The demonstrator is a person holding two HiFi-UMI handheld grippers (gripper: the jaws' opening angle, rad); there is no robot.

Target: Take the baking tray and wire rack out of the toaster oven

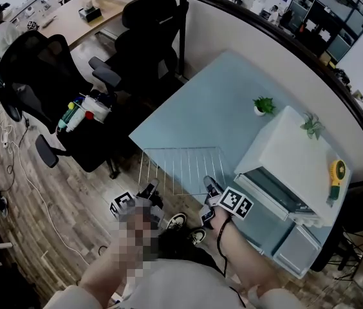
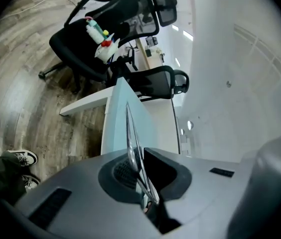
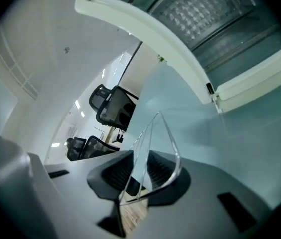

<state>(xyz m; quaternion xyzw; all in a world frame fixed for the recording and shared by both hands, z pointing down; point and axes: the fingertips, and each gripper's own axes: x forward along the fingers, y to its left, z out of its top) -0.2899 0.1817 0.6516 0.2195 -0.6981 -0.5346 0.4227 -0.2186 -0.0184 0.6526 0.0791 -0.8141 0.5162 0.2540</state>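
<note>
The wire rack lies flat at the near edge of the pale blue table, outside the white toaster oven. My left gripper is shut on the rack's near left corner; in the left gripper view the rack's wire is pinched between the pads of the left gripper. My right gripper is at the rack's near right corner. Its jaws stand slightly apart, and the rack's wire frame runs loose between the pads of the right gripper. The oven door hangs open; a quilted metal surface shows inside.
Two small potted plants and a yellow fan stand on or by the oven. Black office chairs stand left of the table, one holding bottles. The person's shoes are on the wooden floor below.
</note>
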